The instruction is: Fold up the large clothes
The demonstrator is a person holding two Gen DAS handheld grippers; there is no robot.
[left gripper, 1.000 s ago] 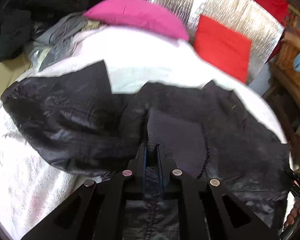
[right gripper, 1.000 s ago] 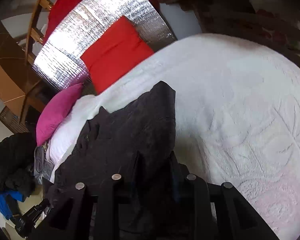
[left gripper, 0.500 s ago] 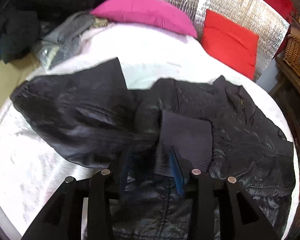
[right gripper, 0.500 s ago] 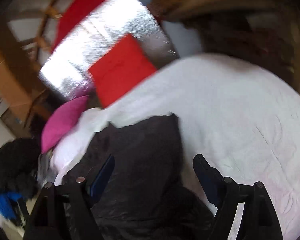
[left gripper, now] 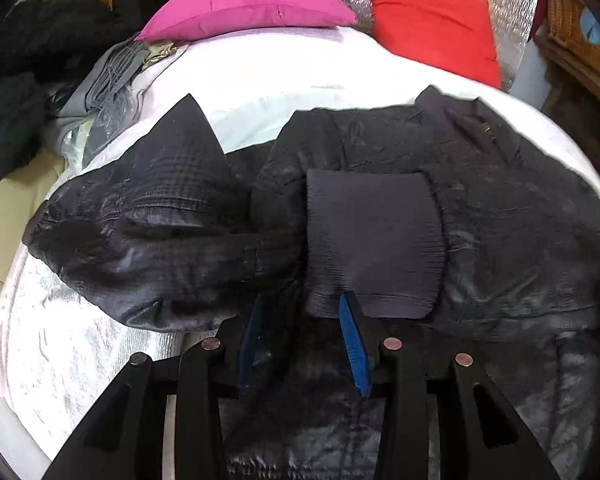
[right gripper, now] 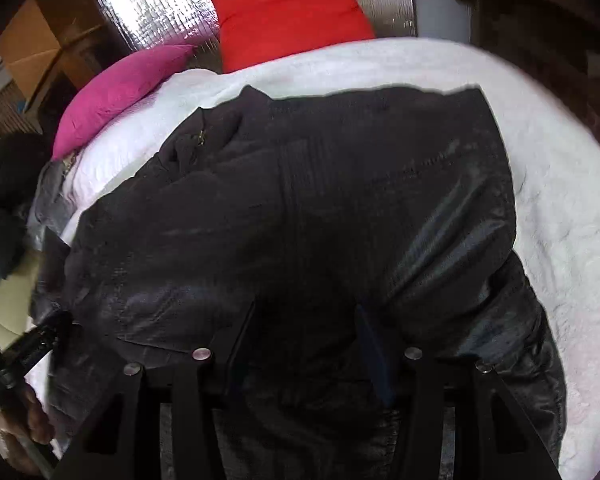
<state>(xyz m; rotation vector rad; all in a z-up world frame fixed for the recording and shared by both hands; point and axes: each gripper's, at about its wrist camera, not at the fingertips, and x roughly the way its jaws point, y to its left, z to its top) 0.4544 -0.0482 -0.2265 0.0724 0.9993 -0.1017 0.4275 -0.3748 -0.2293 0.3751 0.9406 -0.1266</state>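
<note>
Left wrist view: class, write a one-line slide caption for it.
Open left gripper above a black jacket on a white bed, its ribbed cuff folded across the body.

- left gripper (left gripper: 300,312): jaws parted and steady, blue pads visible, tilted steeply down, nothing clamped between the pads
- right gripper (right gripper: 306,320): jaws apart but closing, also tilted steeply down, pads not pressing on anything
- left hand (right gripper: 24,412): seen at the right-wrist view's lower left edge, fingers wrapped around the left gripper's handle
</note>
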